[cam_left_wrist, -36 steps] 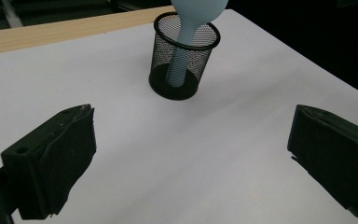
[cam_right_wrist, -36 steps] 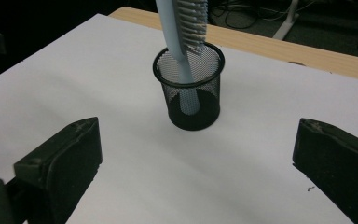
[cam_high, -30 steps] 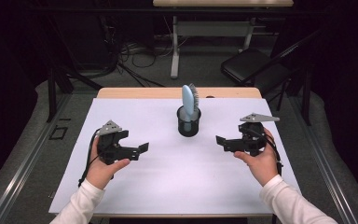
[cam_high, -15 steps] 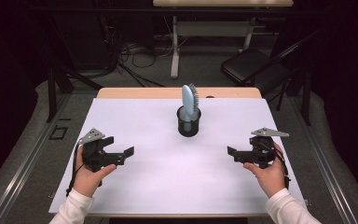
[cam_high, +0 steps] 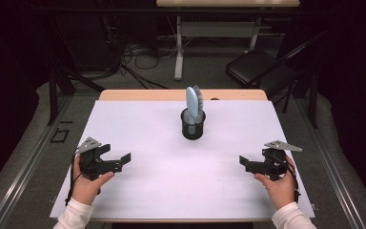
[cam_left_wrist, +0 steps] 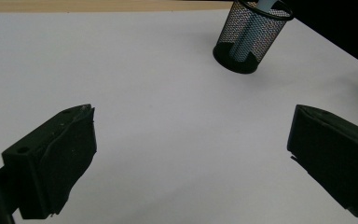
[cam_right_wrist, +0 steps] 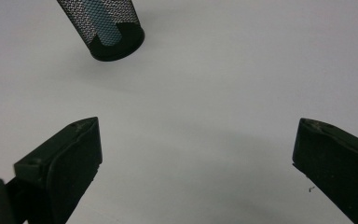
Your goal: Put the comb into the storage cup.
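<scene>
Hairbrush (cam_high: 193, 102) stands upright, handle down, in a black mesh cup (cam_high: 193, 128) at the middle of the white table (cam_high: 171, 181), toward the far edge; pale blue handle, bristles facing right in the high view. I have the left gripper (cam_high: 124, 160) low over the near left part of the table, jaws wide apart, holding nothing. Right gripper (cam_high: 244, 163) sits over the near right part, jaws also wide apart and empty. Both point inward at each other, well apart from the cup. My left gripper view has the cup (cam_left_wrist: 251, 35) up ahead to the right, blue handle visible through the mesh. Right gripper view has the cup (cam_right_wrist: 103, 29) tilted at the upper left, bare table between the jaws.
</scene>
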`<state>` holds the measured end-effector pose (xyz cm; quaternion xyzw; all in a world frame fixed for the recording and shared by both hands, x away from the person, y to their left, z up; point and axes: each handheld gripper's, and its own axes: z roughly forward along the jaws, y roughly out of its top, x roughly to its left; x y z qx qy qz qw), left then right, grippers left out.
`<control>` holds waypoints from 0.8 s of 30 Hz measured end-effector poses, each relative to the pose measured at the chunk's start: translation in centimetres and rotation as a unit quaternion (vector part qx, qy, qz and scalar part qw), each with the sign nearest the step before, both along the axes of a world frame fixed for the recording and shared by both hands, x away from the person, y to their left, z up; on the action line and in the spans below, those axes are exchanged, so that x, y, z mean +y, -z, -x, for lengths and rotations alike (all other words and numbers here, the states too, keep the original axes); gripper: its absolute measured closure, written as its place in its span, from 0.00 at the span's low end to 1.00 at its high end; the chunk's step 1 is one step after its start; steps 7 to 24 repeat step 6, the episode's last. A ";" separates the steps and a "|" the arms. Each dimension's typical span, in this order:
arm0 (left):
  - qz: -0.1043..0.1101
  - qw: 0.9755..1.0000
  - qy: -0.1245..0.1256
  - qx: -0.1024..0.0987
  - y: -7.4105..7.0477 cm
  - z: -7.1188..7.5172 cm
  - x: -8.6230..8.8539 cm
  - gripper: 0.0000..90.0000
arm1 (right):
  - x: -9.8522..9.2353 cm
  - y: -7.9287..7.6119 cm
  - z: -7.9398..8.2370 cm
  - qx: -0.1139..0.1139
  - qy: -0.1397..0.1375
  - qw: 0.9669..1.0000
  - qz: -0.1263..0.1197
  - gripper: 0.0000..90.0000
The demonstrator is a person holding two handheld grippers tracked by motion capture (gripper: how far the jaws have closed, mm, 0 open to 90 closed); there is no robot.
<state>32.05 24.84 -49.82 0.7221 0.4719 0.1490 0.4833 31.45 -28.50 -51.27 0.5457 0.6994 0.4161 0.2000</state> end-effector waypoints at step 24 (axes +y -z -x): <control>-0.001 1.000 -0.007 0.000 0.3 0.0 0.4 0.02 | -0.4 0.7 0.2 0.001 0.007 1.000 0.004 0.01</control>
